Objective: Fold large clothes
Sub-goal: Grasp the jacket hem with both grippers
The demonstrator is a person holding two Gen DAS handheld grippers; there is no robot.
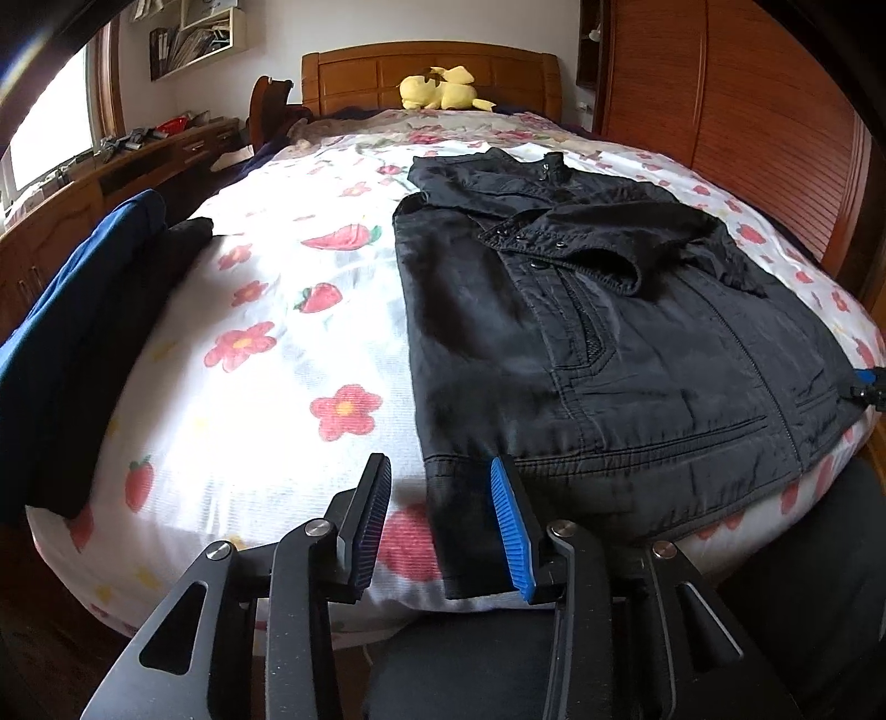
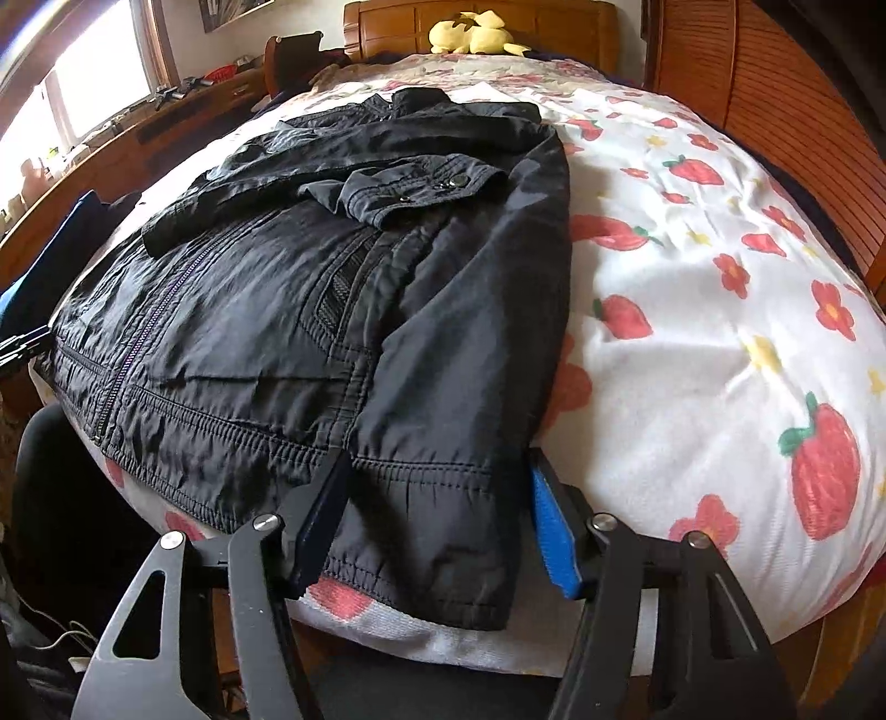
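Left wrist view: my left gripper (image 1: 440, 526) hangs spread at the foot edge of the bed (image 1: 266, 387), holding nothing; its blue-padded finger sits over the near left corner of the black jacket (image 1: 581, 343), the other finger over bare floral sheet beside it; whether the pads touch the fabric, cannot tell; jacket lies flat on the right half of the bed, front up, zip closed, collar toward the wooden headboard (image 1: 426, 77), both sleeves folded in across the chest; hem reaches the foot edge and droops slightly over it; folded dark blue and black clothes (image 1: 83, 332) stacked at the left edge of the bed, well apart from the jacket; yellow plush toy (image 1: 443, 88) at the headboard; tip of my right gripper barely visible at the far right edge.

Right wrist view: my right gripper (image 2: 440, 520) is spread wide around the jacket's (image 2: 310, 310) near right corner; fabric of the folded side panel runs between the fingers, jaws not pinching it; dark finger lies against the hem, blue finger just beside the panel's outer edge; strawberry sheet of the bed (image 2: 720, 332) bare to the right; plush toy (image 2: 476, 36) far back.
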